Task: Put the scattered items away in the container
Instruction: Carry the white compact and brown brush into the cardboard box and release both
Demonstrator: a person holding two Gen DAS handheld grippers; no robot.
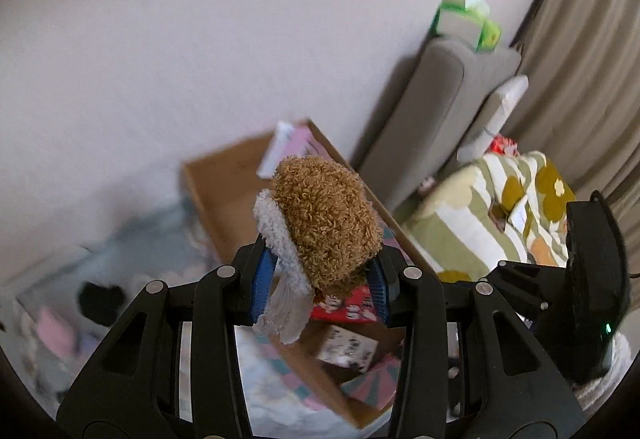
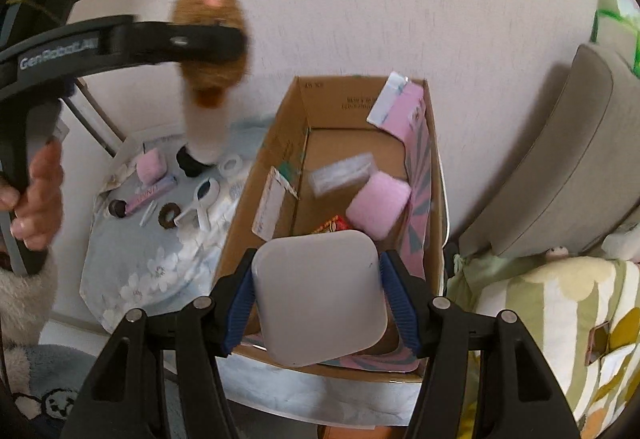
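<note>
The left gripper (image 1: pixel 320 279) is clamping a curly brown plush toy (image 1: pixel 326 223) with a white fluffy strip, its blue pads pressing in from both sides. The toy is hanging in the air above and to the left of the cardboard box (image 2: pixel 256 199); in the right wrist view it is blurred, so it is probably moving.

The right gripper (image 2: pixel 318 303) is squeezing a flat white case (image 2: pixel 320 295) with rounded corners between its pads, holding it over the near end of the box.

Inside the box several things are already lying: a pink fluffy pad (image 2: pixel 378 205), a clear packet (image 2: pixel 344 173), a red printed packet (image 2: pixel 332 225), and a pink booklet (image 2: pixel 416 143) leaning against the right wall. A white label (image 2: pixel 272 203) is hanging on the left wall.

On the pale blue floral mat (image 2: pixel 132 279) left of the box, items are waiting: a second pink pad (image 2: pixel 150 165), a pink tube (image 2: pixel 150 195), a small white stick (image 2: pixel 147 215), a brown ring (image 2: pixel 170 216), a white magnifier-shaped object (image 2: pixel 202 201), a roll of tape (image 2: pixel 232 164) and a black object (image 2: pixel 190 163).

Judging from this, the tidying is partly done: four or so items are boxed, two are being carried in, and about seven are left on the mat.

A grey sofa (image 2: pixel 560 159) and a floral cushion (image 2: pixel 560 319) are standing to the right of the box.
</note>
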